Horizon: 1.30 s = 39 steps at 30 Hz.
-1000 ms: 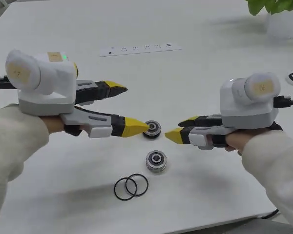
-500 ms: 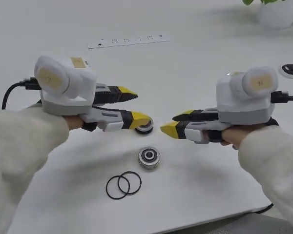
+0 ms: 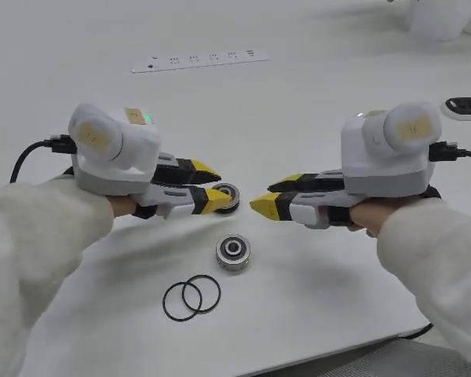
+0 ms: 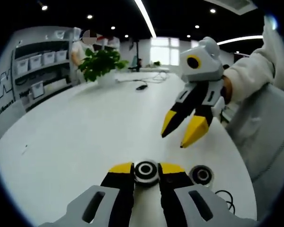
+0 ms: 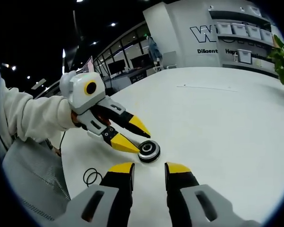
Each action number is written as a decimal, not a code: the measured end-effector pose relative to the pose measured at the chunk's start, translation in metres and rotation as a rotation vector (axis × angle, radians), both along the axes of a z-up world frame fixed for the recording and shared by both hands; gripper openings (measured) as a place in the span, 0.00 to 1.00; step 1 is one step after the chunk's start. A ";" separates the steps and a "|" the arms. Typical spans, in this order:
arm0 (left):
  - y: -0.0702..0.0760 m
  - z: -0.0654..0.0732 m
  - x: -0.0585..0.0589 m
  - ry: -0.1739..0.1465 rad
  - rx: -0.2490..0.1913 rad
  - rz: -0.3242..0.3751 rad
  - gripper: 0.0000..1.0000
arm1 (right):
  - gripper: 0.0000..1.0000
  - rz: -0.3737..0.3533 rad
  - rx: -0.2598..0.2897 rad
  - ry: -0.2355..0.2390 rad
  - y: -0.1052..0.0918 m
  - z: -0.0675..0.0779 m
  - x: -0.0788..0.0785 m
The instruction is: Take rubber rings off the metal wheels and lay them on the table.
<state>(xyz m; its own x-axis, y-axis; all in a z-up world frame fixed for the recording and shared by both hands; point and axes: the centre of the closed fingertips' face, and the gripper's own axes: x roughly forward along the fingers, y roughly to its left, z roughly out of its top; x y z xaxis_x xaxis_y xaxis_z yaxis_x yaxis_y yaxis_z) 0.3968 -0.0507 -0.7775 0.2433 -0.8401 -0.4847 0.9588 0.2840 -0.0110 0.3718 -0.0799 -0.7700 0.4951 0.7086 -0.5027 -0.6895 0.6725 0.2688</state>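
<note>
Left fingers (image 4: 120, 169) flanking wheel (image 4: 146, 171), right fingers (image 5: 178, 169) parted

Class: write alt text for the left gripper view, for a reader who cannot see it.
A metal wheel shows between the left gripper's fingertips on the table; the open right gripper points in from the right, near a second wheel.

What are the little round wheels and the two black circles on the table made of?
The near wheel and the far wheel look like metal: shiny silver sides that catch the light. The two black rings are probably rubber: thin, dull loops with no shine, lying flat.
</note>
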 end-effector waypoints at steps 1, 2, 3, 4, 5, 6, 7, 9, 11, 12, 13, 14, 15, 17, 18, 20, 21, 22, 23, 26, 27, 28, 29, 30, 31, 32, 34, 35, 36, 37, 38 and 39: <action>0.000 -0.001 0.001 0.005 0.000 0.003 0.21 | 0.22 0.003 -0.002 0.000 0.000 0.000 0.000; 0.000 -0.002 0.000 0.011 0.001 0.004 0.21 | 0.22 0.005 -0.003 0.001 0.001 -0.001 -0.001; 0.000 -0.003 0.000 0.013 0.003 0.004 0.21 | 0.22 0.007 -0.007 0.002 0.001 -0.001 -0.001; 0.000 -0.005 0.000 0.015 0.011 0.002 0.20 | 0.22 0.009 -0.009 0.003 0.001 -0.002 -0.001; 0.001 -0.006 0.000 0.014 0.014 0.001 0.19 | 0.22 0.010 -0.010 0.005 0.001 -0.002 -0.002; 0.001 -0.008 -0.001 0.012 0.022 -0.001 0.18 | 0.22 0.010 -0.008 0.007 0.001 -0.002 -0.002; 0.001 -0.009 -0.001 0.011 0.025 -0.004 0.17 | 0.22 0.011 -0.010 0.007 0.001 -0.002 -0.002; 0.002 -0.010 -0.002 0.012 0.032 -0.008 0.16 | 0.22 0.011 -0.011 0.005 0.001 -0.002 -0.001; 0.001 -0.010 -0.001 0.019 0.024 -0.003 0.17 | 0.22 0.011 -0.010 0.006 0.001 -0.002 -0.001; 0.001 -0.010 -0.001 0.019 0.024 -0.001 0.16 | 0.21 0.010 -0.012 0.006 0.001 -0.003 -0.001; 0.001 -0.010 -0.001 0.018 0.023 0.002 0.16 | 0.21 0.011 -0.013 0.007 0.001 -0.003 -0.001; 0.001 -0.009 0.000 0.017 0.022 0.005 0.15 | 0.21 0.011 -0.012 0.009 0.001 -0.003 -0.002; 0.001 -0.010 0.000 0.013 0.023 0.008 0.15 | 0.21 0.012 -0.012 0.009 0.001 -0.003 -0.002; 0.001 -0.010 -0.001 -0.012 0.032 -0.006 0.15 | 0.21 0.015 -0.012 0.011 0.002 -0.004 -0.002; 0.001 -0.009 -0.001 -0.015 0.032 -0.004 0.15 | 0.21 0.017 -0.012 0.013 0.002 -0.004 -0.003; 0.002 -0.009 -0.001 -0.001 0.027 0.009 0.14 | 0.21 0.022 -0.015 0.014 0.003 -0.005 -0.003; 0.002 -0.009 -0.002 0.001 0.026 0.008 0.14 | 0.21 0.025 -0.015 0.015 0.004 -0.005 -0.004; 0.002 -0.009 -0.003 0.001 0.025 0.006 0.14 | 0.21 0.028 -0.015 0.014 0.005 -0.005 -0.004; 0.003 -0.009 -0.004 0.001 0.024 0.006 0.14 | 0.21 0.036 -0.019 0.010 0.006 -0.006 -0.003; 0.004 -0.009 -0.010 0.006 0.017 0.011 0.14 | 0.21 0.054 -0.041 0.020 0.010 -0.014 -0.004; 0.005 -0.009 -0.011 0.006 0.015 0.014 0.14 | 0.22 0.064 -0.045 0.020 0.012 -0.017 -0.005; 0.005 -0.009 -0.013 0.008 0.012 0.017 0.14 | 0.22 0.072 -0.049 0.019 0.014 -0.019 -0.006; 0.006 -0.009 -0.015 0.010 0.009 0.021 0.14 | 0.21 0.084 -0.065 0.016 0.016 -0.022 -0.006; 0.006 -0.009 -0.016 0.011 0.006 0.024 0.14 | 0.22 0.091 -0.075 0.009 0.017 -0.024 -0.006; 0.006 -0.009 -0.018 0.013 0.005 0.025 0.14 | 0.22 0.100 -0.083 0.001 0.020 -0.026 -0.005; 0.006 -0.009 -0.019 0.013 0.005 0.024 0.14 | 0.22 0.107 -0.091 -0.006 0.022 -0.027 -0.006; 0.006 -0.009 -0.022 0.014 0.007 0.024 0.14 | 0.22 0.125 -0.111 -0.023 0.024 -0.030 -0.005; 0.006 -0.010 -0.023 0.014 0.010 0.025 0.14 | 0.22 0.130 -0.116 -0.025 0.025 -0.031 -0.005; 0.007 -0.010 -0.023 0.015 0.011 0.026 0.14 | 0.22 0.139 -0.118 -0.025 0.027 -0.032 -0.006; 0.007 -0.010 -0.024 0.014 0.013 0.026 0.14 | 0.23 0.144 -0.120 -0.023 0.028 -0.033 -0.006; 0.007 -0.010 -0.025 0.015 0.013 0.028 0.14 | 0.23 0.143 -0.122 -0.029 0.028 -0.032 -0.006; 0.007 -0.010 -0.026 0.015 0.013 0.028 0.14 | 0.23 0.144 -0.122 -0.028 0.028 -0.032 -0.006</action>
